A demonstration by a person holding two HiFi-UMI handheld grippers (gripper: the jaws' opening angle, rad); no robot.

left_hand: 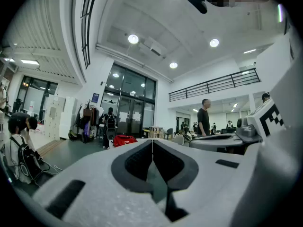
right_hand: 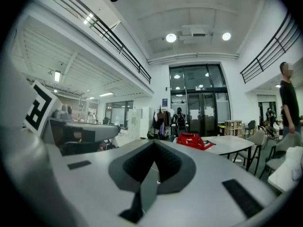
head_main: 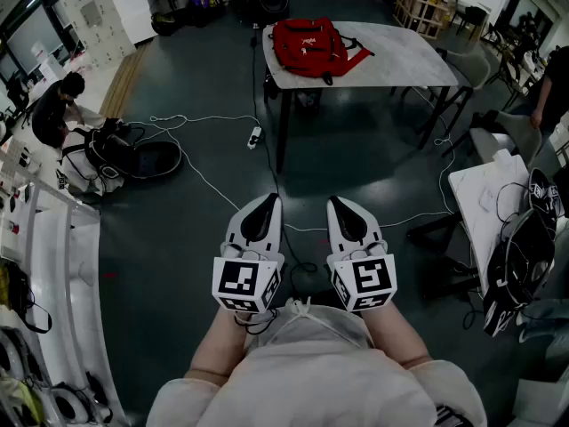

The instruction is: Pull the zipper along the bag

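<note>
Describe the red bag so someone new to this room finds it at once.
Look past the dark floor to the pale table at the top of the head view. The backpack lies on that table's left part. It is the only bright red thing; the other bag, on the floor at left, is black and white.

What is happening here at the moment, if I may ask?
A person holds the left gripper and the right gripper side by side in front of them, both shut and empty. The red backpack lies on the table farther ahead, untouched, so pulling its zipper has not begun.
</note>
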